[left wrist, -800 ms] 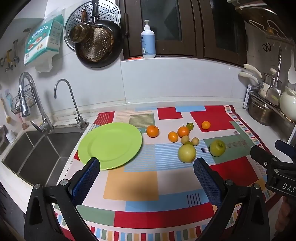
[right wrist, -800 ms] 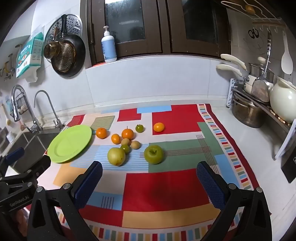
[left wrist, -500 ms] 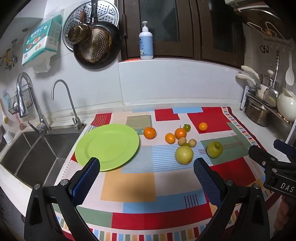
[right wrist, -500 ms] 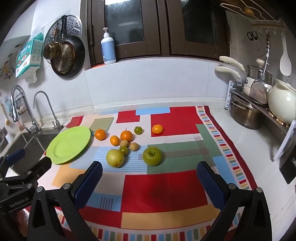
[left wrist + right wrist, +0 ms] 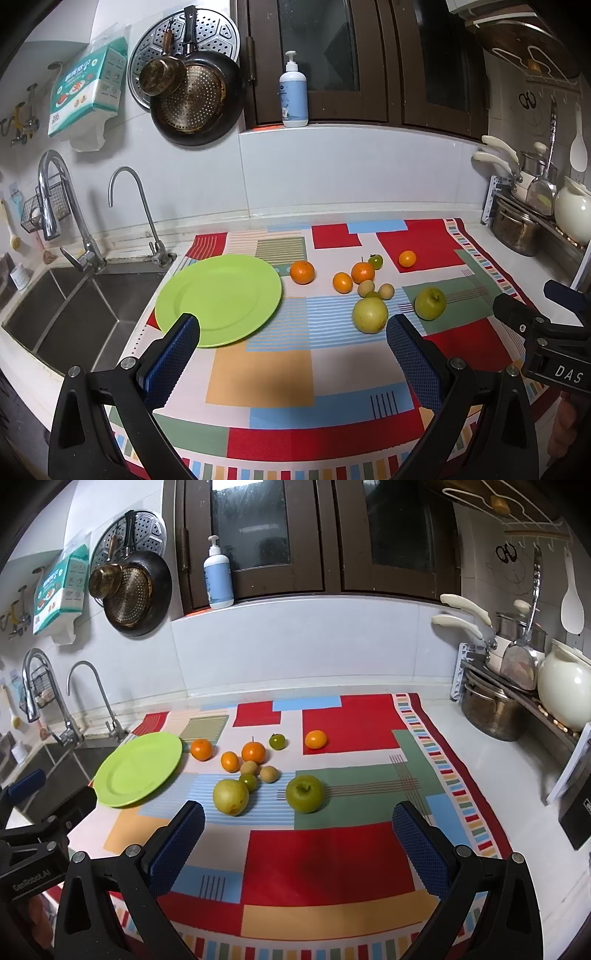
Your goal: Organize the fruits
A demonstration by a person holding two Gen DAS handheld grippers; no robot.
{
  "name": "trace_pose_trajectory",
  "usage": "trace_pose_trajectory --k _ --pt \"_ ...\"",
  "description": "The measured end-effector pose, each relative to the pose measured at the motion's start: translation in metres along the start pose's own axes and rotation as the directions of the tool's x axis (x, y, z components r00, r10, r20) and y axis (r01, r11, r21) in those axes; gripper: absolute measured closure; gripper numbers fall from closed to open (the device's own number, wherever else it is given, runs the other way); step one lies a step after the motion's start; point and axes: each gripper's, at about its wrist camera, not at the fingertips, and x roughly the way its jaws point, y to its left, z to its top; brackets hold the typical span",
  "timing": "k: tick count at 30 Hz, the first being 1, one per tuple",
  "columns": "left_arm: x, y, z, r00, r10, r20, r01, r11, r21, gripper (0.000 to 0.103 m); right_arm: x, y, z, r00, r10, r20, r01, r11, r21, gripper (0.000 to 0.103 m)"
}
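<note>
An empty green plate (image 5: 218, 297) (image 5: 138, 768) lies at the left of a colourful mat. Fruit lies loose on the mat to its right: several oranges, such as one beside the plate (image 5: 302, 272) (image 5: 201, 749), a yellow pear (image 5: 369, 315) (image 5: 230, 796), a green apple (image 5: 430, 303) (image 5: 305, 794), and small green and brown fruits (image 5: 269, 774). My left gripper (image 5: 291, 354) is open and empty, held above the mat's near side. My right gripper (image 5: 297, 836) is open and empty, in front of the apple and pear.
A double sink (image 5: 62, 306) with two taps lies left of the mat. Pots, a white kettle (image 5: 563, 692) and utensils stand on a rack at the right. A dark device (image 5: 576, 812) leans at the right counter edge. Pans hang on the wall.
Both grippers have drifted slightly; the view has shifted a little. No fruit has moved and both grippers stay open.
</note>
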Motion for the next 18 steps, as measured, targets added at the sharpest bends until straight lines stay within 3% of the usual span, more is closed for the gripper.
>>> trace_pose_trajectory --k 18 --pt "-0.0022 0.0013 0.0005 1.0 0.0 0.003 0.0 1.0 0.001 0.0 -0.0008 0.0011 -0.0038 1.0 0.005 0.014 -0.005 1.0 -0.006 0.001"
